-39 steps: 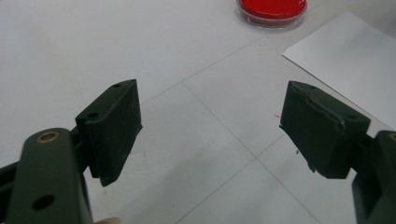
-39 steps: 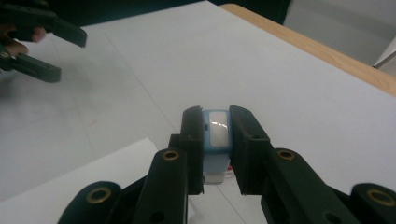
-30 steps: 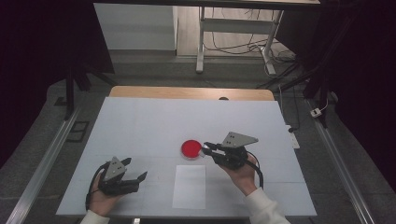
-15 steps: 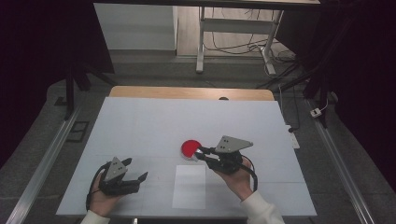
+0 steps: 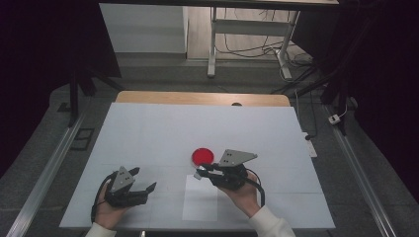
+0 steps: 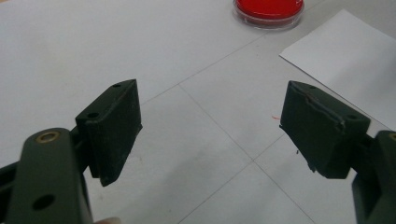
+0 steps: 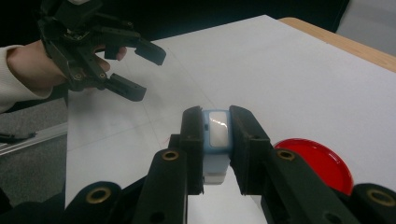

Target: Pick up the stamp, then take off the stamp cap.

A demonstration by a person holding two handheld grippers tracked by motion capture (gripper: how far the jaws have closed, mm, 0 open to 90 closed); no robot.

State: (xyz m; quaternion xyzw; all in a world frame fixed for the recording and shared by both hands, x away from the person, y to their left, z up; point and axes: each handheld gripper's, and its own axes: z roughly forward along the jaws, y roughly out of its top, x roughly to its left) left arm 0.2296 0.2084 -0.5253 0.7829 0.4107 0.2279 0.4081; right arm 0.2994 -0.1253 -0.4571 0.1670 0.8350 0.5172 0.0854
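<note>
A: What is the right gripper [image 7: 218, 140] carrying?

B: Its own view is showing the jaws pinching a small pale-blue block with a white face [image 7: 217, 133]. From the high view, that block [image 5: 198, 175] is reading as a mere speck above the top edge of the white paper sheet [image 5: 200, 205].

A: And the left gripper [image 5: 148, 183]?

B: Jaws are standing spread, nothing between them, low over the table [image 5: 148, 133]. Its view is catching the clear rim of the red dish [image 6: 268, 9]; from above, the dish [image 5: 203, 156] is lying just beside the right gripper.

Left tool [image 5: 141, 187] gapes wide; right tool [image 5: 199, 171] is clamped.
</note>
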